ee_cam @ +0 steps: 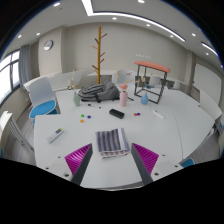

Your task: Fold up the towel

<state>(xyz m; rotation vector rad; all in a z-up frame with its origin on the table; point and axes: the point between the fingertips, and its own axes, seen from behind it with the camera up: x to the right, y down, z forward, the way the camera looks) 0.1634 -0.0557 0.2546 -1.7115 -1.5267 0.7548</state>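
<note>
gripper (112, 160) fingers spread wide, striped towel (110, 142) on table (170, 130) btwn them, untouched.

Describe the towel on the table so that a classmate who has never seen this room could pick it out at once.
Find the big white table in the middle of the room. At its near edge, between the gripper's two open fingers with their magenta pads, lies the towel. It is a folded cloth with dark and light stripes, the only striped thing among the small items scattered farther back.
</note>
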